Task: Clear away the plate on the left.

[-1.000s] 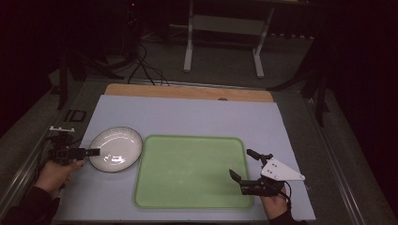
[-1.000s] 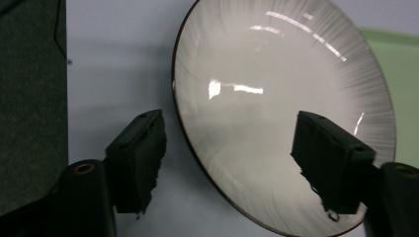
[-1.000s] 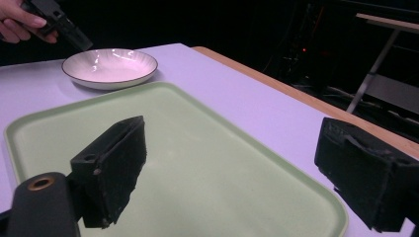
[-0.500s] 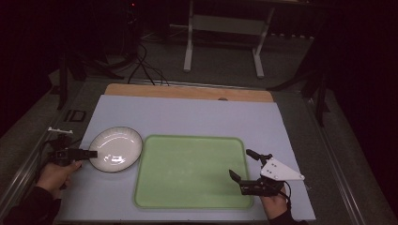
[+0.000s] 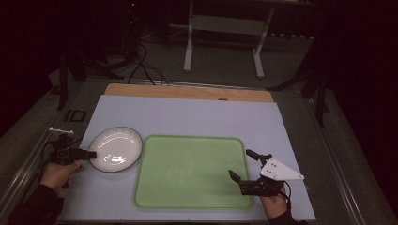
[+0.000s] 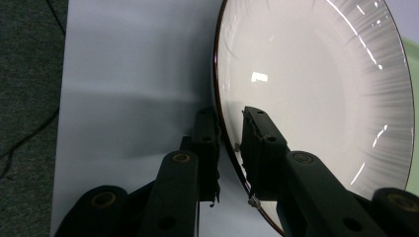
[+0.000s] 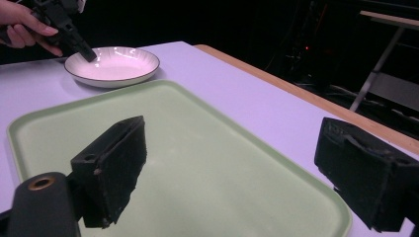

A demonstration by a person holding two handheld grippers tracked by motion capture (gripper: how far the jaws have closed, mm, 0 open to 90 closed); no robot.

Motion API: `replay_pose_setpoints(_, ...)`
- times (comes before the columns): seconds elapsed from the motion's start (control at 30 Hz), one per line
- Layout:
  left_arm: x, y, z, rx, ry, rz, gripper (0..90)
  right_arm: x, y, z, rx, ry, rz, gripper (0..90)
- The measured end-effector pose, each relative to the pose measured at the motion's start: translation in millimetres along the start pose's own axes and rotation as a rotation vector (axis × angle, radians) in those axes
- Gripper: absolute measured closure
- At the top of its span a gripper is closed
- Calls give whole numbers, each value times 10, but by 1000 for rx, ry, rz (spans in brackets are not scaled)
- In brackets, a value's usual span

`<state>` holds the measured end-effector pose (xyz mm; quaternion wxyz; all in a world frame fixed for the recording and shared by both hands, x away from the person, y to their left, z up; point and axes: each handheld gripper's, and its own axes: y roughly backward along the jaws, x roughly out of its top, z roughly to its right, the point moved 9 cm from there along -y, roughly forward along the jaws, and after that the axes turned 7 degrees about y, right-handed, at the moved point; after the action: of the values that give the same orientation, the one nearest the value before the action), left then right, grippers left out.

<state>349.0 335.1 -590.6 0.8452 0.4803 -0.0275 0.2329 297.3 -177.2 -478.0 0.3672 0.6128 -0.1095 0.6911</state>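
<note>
White plate (image 5: 115,149): round, shallow, glossy, with a thin dark rim and fine radial ribbing on its inner wall, lying flat on the pale table cover (image 5: 187,115) at left of centre in the high view, just beside the left edge of the green tray (image 5: 192,171). Left gripper (image 6: 230,143): jaws have just been closing and now clamp the plate's rim, one outside, one inside. Right gripper (image 5: 244,165): lower right, jaws spread wide, holding nothing.

Green tray (image 5: 192,171) on pale table (image 5: 197,115)
</note>
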Motion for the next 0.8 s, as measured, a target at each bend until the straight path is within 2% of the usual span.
replay_pose_setpoints(0.17, 4, -1, -10, -17, 8, -1, 792, 2, 4, -2, 0, -1, 1, 124)
replay_pose_setpoints(0.23, 10, 0, -21, -47, 33, -8, 802, 0, 0, 0, 1, 0, 1, 124)
replay_pose_setpoints(0.57, 47, -3, 12, -55, 52, 22, 830, -3, 0, 6, 0, -4, 2, 124)
replay_pose_setpoints(0.8, 88, 21, 37, -77, 43, 39, 850, 1, 7, 13, -5, -8, 8, 124)
